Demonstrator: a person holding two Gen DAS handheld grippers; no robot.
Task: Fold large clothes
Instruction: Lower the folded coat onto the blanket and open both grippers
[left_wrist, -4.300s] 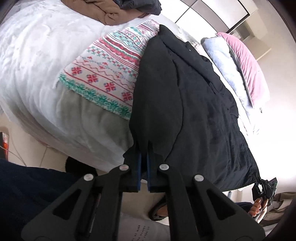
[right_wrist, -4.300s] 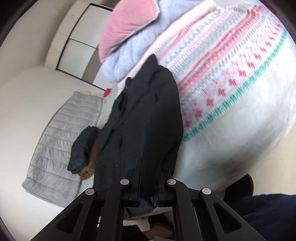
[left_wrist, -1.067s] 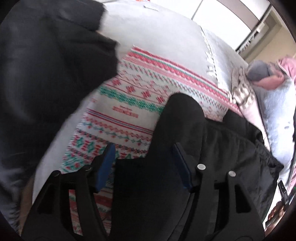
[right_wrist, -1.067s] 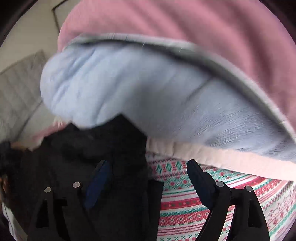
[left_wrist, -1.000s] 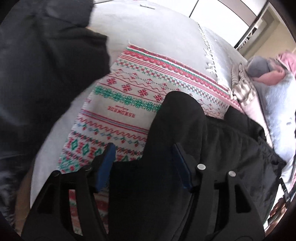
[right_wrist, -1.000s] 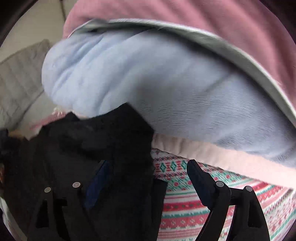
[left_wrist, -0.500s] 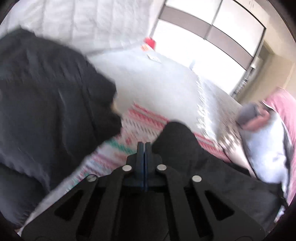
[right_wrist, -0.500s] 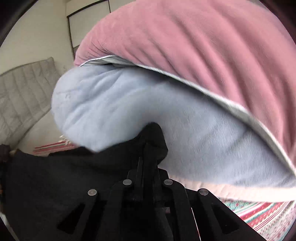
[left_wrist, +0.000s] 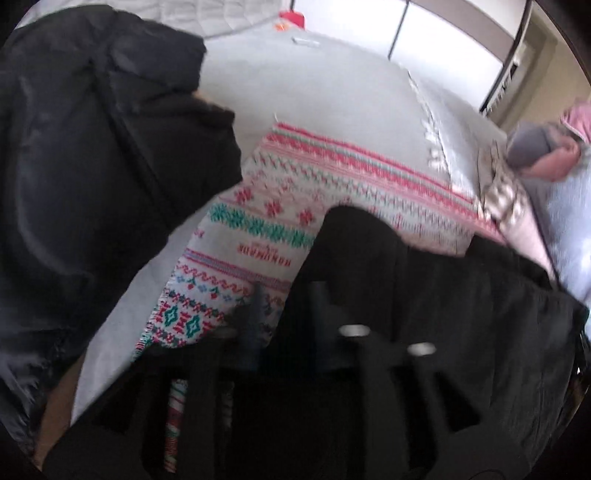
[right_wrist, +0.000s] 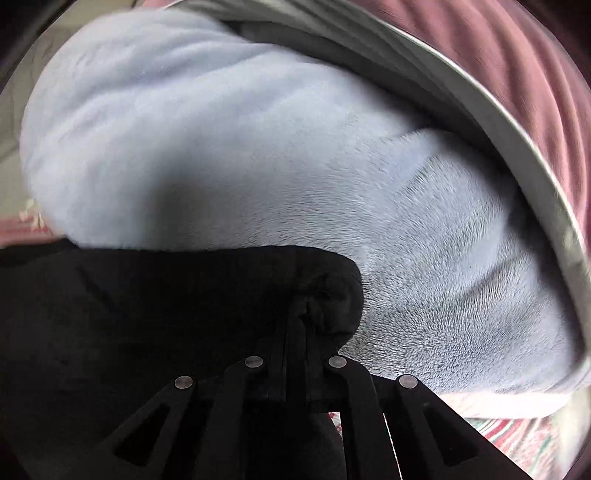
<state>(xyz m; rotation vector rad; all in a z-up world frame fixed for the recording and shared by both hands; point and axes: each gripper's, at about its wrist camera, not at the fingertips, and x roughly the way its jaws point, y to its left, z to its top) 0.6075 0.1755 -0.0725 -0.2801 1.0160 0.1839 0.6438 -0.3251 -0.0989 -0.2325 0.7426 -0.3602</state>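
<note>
A large black garment (left_wrist: 443, 314) lies folded on the patterned red, green and white blanket (left_wrist: 280, 214) on the bed. In the blurred left wrist view my left gripper (left_wrist: 284, 306) sits at the garment's left edge; its fingers stand a little apart, one over the blanket, one on the black cloth. In the right wrist view my right gripper (right_wrist: 295, 325) is shut on a corner of the black garment (right_wrist: 184, 295), right against the light blue plush pillow (right_wrist: 258, 147).
A dark jacket (left_wrist: 92, 166) is heaped at the left of the bed. A pink pillow (right_wrist: 517, 55) lies on the blue one. White bedding (left_wrist: 314, 85) and closet doors (left_wrist: 443, 40) are beyond. The blanket (right_wrist: 517, 435) shows at lower right.
The left gripper, shut half a second ago, has parted slightly and dropped back toward the garment's left edge. The right gripper stays shut on the corner and has pushed closer to the blue pillow.
</note>
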